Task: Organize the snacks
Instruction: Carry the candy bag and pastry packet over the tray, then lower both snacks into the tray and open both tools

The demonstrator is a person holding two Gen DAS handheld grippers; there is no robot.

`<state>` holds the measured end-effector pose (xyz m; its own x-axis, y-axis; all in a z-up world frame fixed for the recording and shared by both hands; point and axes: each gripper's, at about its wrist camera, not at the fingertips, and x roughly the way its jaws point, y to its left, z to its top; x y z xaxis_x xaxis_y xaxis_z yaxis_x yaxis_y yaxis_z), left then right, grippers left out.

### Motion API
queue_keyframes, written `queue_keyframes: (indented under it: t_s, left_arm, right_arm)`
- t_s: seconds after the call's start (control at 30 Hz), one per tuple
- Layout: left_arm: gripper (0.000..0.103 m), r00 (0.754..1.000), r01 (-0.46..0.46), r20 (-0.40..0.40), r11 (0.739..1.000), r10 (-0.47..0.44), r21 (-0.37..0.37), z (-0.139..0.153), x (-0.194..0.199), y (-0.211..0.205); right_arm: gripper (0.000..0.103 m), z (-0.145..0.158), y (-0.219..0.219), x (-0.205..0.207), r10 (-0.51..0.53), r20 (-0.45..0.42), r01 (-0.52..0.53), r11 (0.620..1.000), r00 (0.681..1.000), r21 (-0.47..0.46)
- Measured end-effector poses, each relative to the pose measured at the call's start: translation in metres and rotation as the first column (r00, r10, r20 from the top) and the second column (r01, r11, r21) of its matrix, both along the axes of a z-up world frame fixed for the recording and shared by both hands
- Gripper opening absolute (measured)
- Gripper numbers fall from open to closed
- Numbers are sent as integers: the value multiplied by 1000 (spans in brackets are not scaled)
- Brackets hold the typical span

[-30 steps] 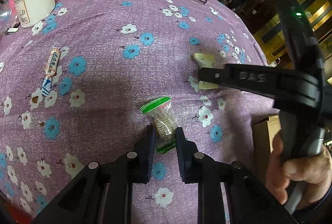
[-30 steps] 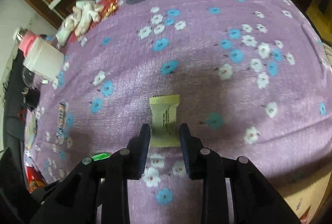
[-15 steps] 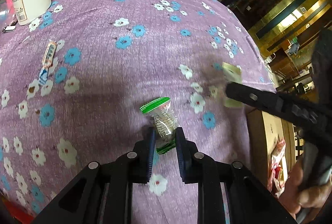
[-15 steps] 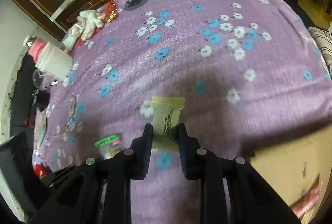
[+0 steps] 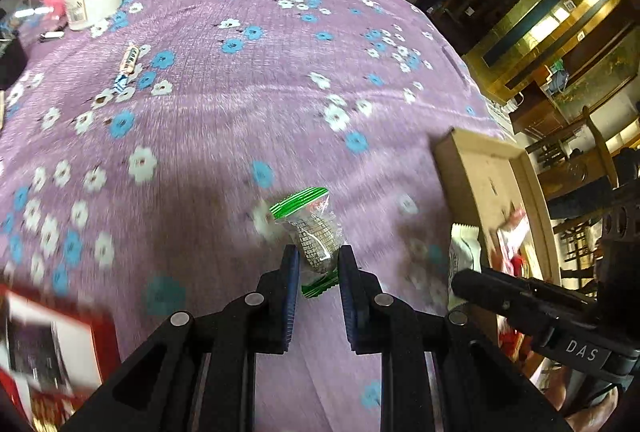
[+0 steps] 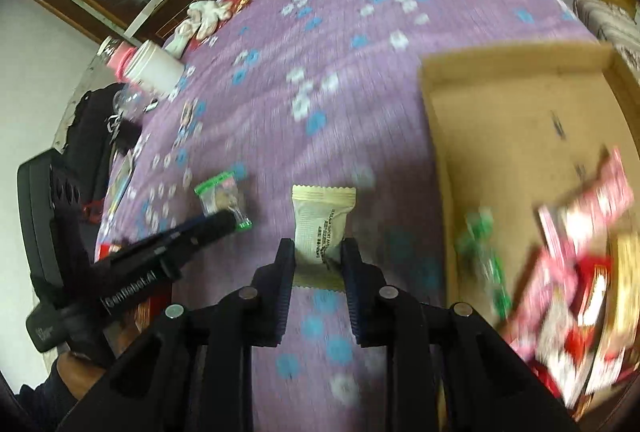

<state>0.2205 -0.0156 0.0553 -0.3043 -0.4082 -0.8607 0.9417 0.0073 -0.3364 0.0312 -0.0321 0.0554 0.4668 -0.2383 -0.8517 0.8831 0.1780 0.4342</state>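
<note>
Desk under a woven purple floral cloth [image 5: 248, 119]. Left gripper [image 5: 318, 272] jaws pinch a crinkly clear, green-edged snack packet [image 5: 316, 232]. Right gripper [image 6: 318, 260] jaws pinch a cream pillow-shaped wrapper [image 6: 322, 224]. Only the right wrist view shows the glossy red packets [image 6: 576, 252] inside the cardboard box [image 6: 512, 103].

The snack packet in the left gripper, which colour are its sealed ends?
Green, striped with white; the packet is clear in the middle. The left wrist view shows it best.
</note>
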Motion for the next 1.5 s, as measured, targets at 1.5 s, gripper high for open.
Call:
queue_keyframes:
  t_s: [1.5]
  left_arm:
    - [19, 893, 408, 299, 884, -335, -228, 78, -236, 60]
  right_arm:
    - [23, 47, 71, -198, -242, 75, 250, 962, 967, -113]
